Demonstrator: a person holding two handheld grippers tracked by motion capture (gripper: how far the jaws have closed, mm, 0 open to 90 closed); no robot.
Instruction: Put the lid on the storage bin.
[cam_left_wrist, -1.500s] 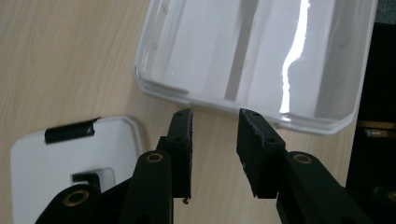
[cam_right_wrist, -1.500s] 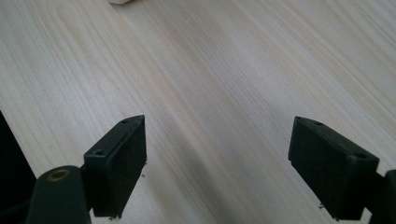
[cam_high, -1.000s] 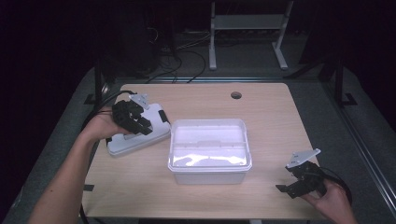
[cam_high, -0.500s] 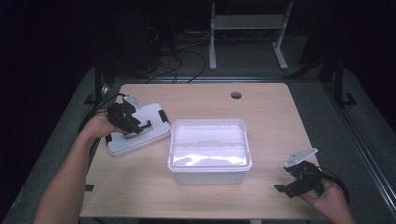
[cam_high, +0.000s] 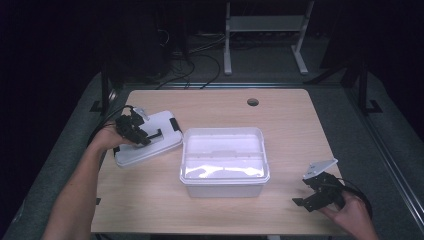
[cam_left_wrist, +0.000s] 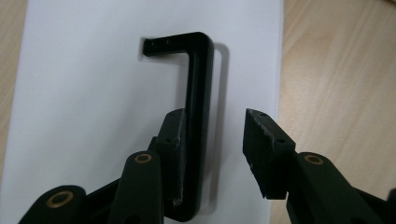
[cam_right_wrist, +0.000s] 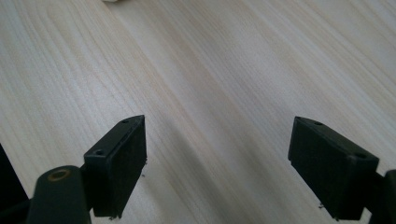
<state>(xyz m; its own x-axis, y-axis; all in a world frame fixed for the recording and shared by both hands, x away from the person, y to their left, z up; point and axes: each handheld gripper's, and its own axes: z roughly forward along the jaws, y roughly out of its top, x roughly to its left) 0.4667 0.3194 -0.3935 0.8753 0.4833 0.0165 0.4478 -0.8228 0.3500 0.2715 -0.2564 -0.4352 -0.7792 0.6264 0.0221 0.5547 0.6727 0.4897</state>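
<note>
The lid (cam_high: 150, 140) is a flat white rectangle with rounded corners, lying on the wooden table (cam_high: 280, 120) at its left side, just beside the clear plastic box (cam_high: 224, 160). A black clasp sits at the lid's short edge nearest the box. On top of the lid lies a black handle (cam_left_wrist: 198, 93), a thin bar folded flat against the white surface, with a short bend at its far end.

The left gripper (cam_left_wrist: 212, 140) is down on the lid with its jaws partly open. In the left gripper view the handle's long bar runs between the two fingers, tight against the left finger (cam_left_wrist: 170, 140); the right finger (cam_left_wrist: 261, 149) stands clear of the bar with a strip of white lid showing between them. The pads are not pinching the bar. Just past the right finger the lid's long edge ends and bare wood begins. Ahead of the fingertips the lid carries on, white and flat, beyond the handle's bend.

The right gripper (cam_right_wrist: 217, 163) rests at the table's near right corner, well apart from the box and the lid. Its jaws are wide open with nothing but bare wood between and ahead of the fingers. The table's near edge lies just behind it.
</note>
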